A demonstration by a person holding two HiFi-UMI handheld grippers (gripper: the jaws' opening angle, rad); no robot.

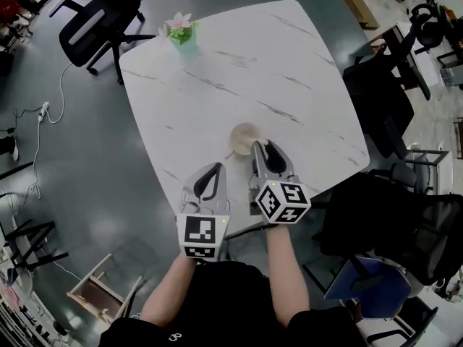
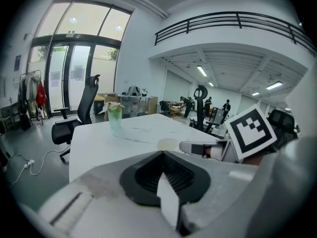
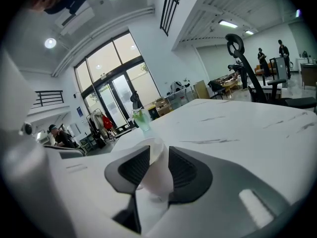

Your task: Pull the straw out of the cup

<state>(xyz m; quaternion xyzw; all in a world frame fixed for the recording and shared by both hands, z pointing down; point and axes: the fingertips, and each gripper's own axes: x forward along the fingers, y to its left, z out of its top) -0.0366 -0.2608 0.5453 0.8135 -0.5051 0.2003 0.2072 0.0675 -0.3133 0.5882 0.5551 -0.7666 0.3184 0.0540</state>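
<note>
Open room is found mostly on the far half of the desk (image 1: 239, 63), where only a small flower pot (image 1: 181, 33) is set near the far left corner. The desk's near edge is crossed by both claws. Its right edge is crowded by black office chairs (image 1: 391, 92), and one more chair (image 1: 98, 20) is parked beyond the far left corner. Along the left edge only the floor (image 1: 87, 157) is seen.

The cup (image 1: 244, 137) is stood upright close to the near edge, well apart from the flower pot. The straw cannot be made out in the head view.

Both forearms (image 1: 286, 280) are stretched forward side by side, with the claws tilted gently downward. The left claw (image 1: 215, 168) is held near the cup but apart from it, its jaws brought together on nothing. The right claw (image 1: 265, 146) is set at the cup's right side, its tips just beside the rim. Its jaws are spread wide and released. A white paper-like thing is seen in the gap between its pads, unpressed. Whether that is the straw or the cup's wall cannot be told.
</note>
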